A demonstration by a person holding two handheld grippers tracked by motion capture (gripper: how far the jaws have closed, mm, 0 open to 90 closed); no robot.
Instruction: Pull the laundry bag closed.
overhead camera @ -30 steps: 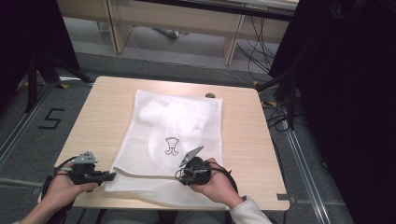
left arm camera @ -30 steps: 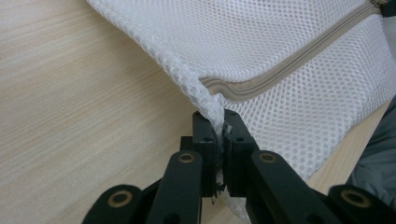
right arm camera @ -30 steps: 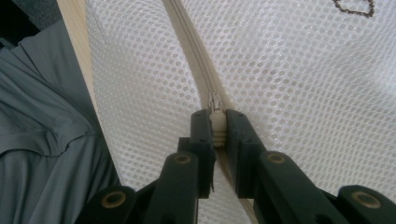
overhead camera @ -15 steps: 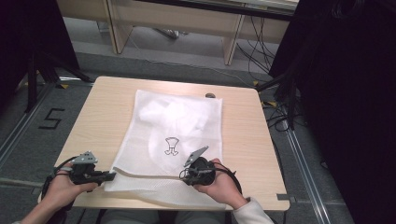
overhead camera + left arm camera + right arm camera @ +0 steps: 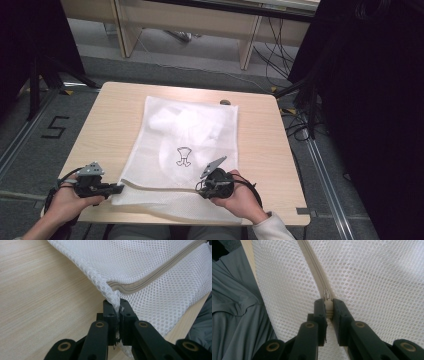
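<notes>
A white mesh laundry bag point(image 5: 190, 130) with pale cloth inside and a small printed figure lies flat on the wooden table point(image 5: 260, 135). Its beige zipper point(image 5: 160, 188) runs along the near edge. At the bag's near left corner my left gripper point(image 5: 119, 188) is shut on the mesh corner point(image 5: 113, 296), just beside the zipper's end point(image 5: 140, 283). My right gripper point(image 5: 201, 188) sits further right along the zipper, and its jaws are shut on the zipper pull point(image 5: 327, 305). The zipper point(image 5: 312, 262) leads away ahead of them.
A small dark object point(image 5: 225, 102) lies at the table's far edge. The near edge is right under both hands, with the person's grey clothing point(image 5: 234, 315) below it. Beyond the table are wooden furniture legs, floor cables and a "5" floor mark point(image 5: 54, 127).
The right gripper has slid a little to the right along the zipper with the pull in it, and a longer stretch of zipper shows between the grippers. The left gripper has stayed put.
</notes>
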